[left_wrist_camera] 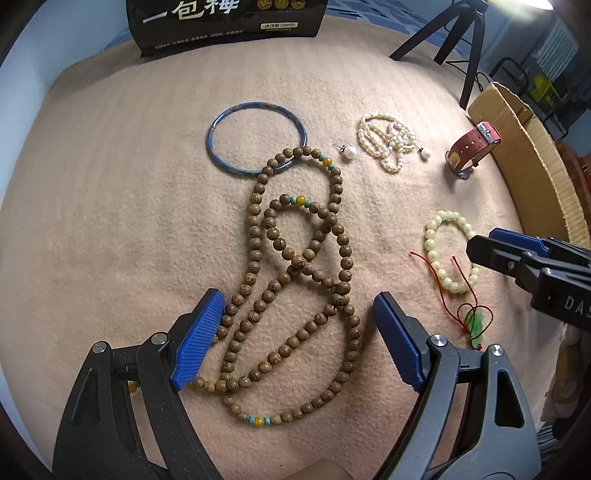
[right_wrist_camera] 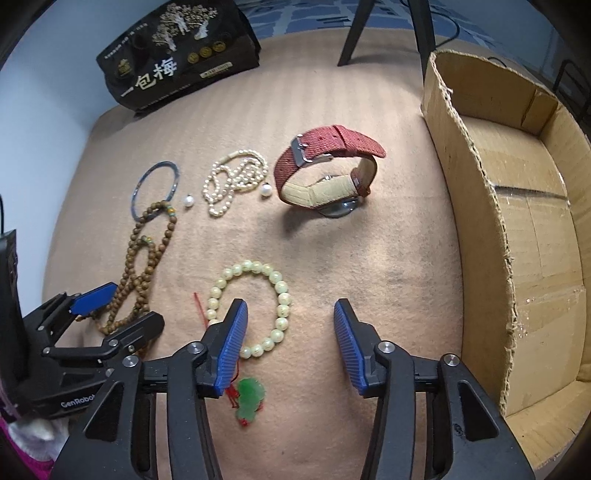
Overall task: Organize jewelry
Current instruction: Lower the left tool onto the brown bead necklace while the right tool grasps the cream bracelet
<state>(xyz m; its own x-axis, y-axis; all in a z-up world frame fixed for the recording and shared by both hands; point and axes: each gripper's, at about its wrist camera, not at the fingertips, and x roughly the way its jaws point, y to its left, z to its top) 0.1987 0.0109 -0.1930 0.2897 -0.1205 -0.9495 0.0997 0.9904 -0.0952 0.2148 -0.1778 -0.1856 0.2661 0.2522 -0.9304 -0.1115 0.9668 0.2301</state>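
A long brown wooden bead necklace (left_wrist_camera: 295, 258) lies looped on the tan cloth, its top over a blue bangle (left_wrist_camera: 255, 138). My left gripper (left_wrist_camera: 299, 332) is open, its jaws on either side of the necklace's lower loops. My right gripper (right_wrist_camera: 291, 339) is open over a pale green bead bracelet (right_wrist_camera: 255, 306), its left pad inside the ring. A green jade pendant on red cord (right_wrist_camera: 249, 402) lies just below. A red-strapped watch (right_wrist_camera: 325, 170), a pearl necklace (right_wrist_camera: 232, 181) and two pearl earrings (right_wrist_camera: 189, 201) lie further back.
An open cardboard box (right_wrist_camera: 517, 240) stands at the right edge of the cloth. A black snack bag (right_wrist_camera: 177, 55) lies at the back left. Black tripod legs (right_wrist_camera: 388, 33) stand behind the cloth.
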